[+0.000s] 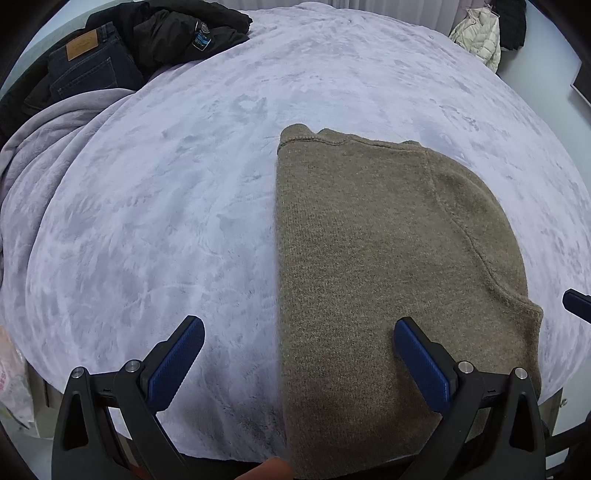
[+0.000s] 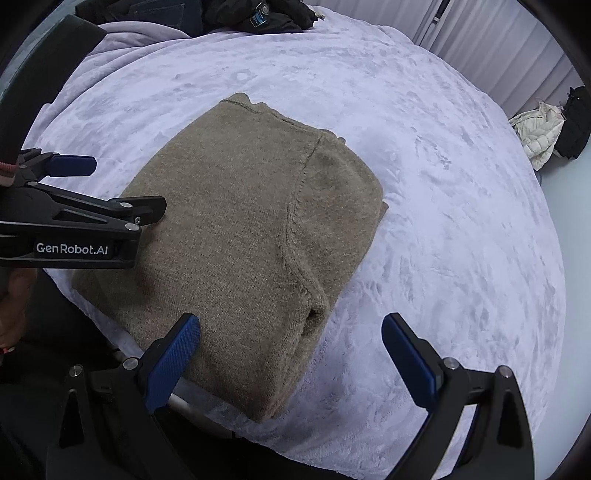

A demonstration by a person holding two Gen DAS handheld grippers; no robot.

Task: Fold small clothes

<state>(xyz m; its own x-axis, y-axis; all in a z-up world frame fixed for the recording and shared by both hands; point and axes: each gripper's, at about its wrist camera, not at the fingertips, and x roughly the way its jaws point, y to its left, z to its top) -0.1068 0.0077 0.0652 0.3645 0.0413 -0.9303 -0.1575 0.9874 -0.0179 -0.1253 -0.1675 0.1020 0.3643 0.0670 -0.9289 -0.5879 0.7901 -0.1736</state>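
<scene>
A brown knitted sweater (image 1: 388, 258) lies folded on the pale lilac bedspread (image 1: 166, 221), its near end hanging over the bed's front edge. It also shows in the right wrist view (image 2: 240, 221). My left gripper (image 1: 299, 328) is open and empty, hovering above the sweater's near left edge. It shows from the side in the right wrist view (image 2: 122, 184). My right gripper (image 2: 291, 325) is open and empty above the sweater's near right corner. One of its fingertips (image 1: 576, 302) shows at the right edge of the left wrist view.
Dark jeans (image 1: 88, 62) and a black jacket (image 1: 177, 33) are piled at the bed's far left, beside a bunched lilac blanket (image 1: 40, 147). A cream puffer jacket (image 1: 480, 37) lies on the floor at the far right, also in the right wrist view (image 2: 539, 136).
</scene>
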